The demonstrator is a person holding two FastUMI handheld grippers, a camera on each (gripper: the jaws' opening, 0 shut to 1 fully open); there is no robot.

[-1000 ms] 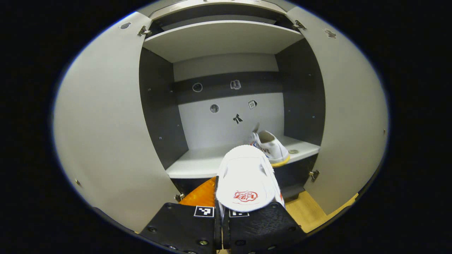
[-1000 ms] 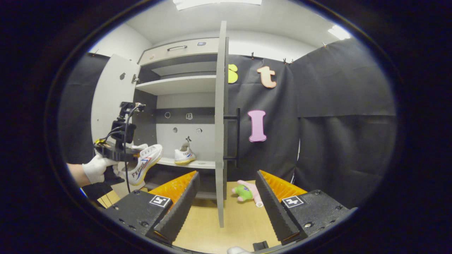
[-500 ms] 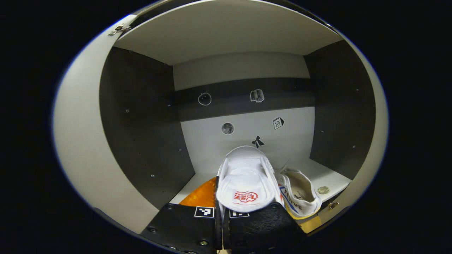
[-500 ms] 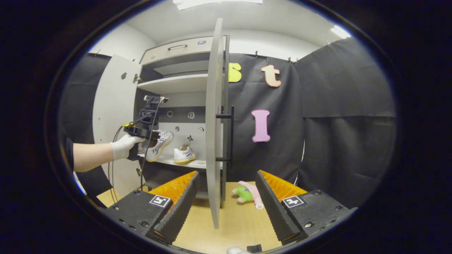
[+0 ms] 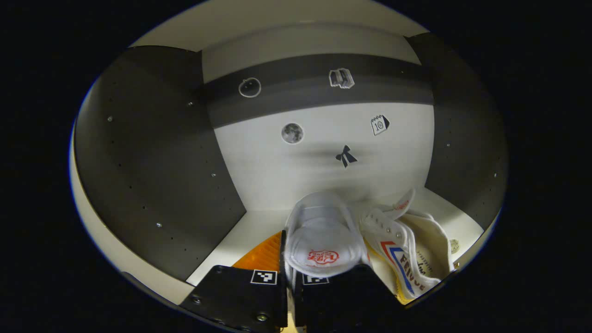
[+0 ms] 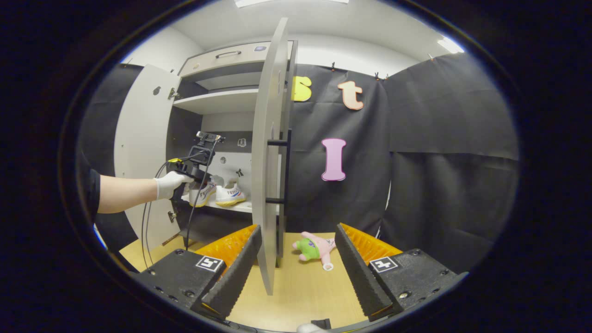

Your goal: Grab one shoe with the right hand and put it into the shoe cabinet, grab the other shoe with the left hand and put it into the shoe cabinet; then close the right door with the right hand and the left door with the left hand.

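Left gripper (image 5: pixel 290 286) is clamping a white shoe (image 5: pixel 321 236) by its heel, setting it on the shelf (image 5: pixel 245 231) beside its mate (image 5: pixel 411 249) at three o'clock.

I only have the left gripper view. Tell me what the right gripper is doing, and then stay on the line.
Observer: The right gripper is open and holds nothing, out in front of the cabinet.
Operator: Report on the doors.
Observer: Both are open. The right door stands edge-on just ahead of the right gripper, its black handle on the outer face; the left door is swung wide.
Operator: Say whether anything lies on the floor near it.
Observer: A pink and green plush toy lies on the wooden floor beyond the right door.
Operator: Tell me how far in my left gripper is.
Observer: The gloved hand has carried the left gripper to the shelf's front edge, its shoe beside the shoe already on the shelf.
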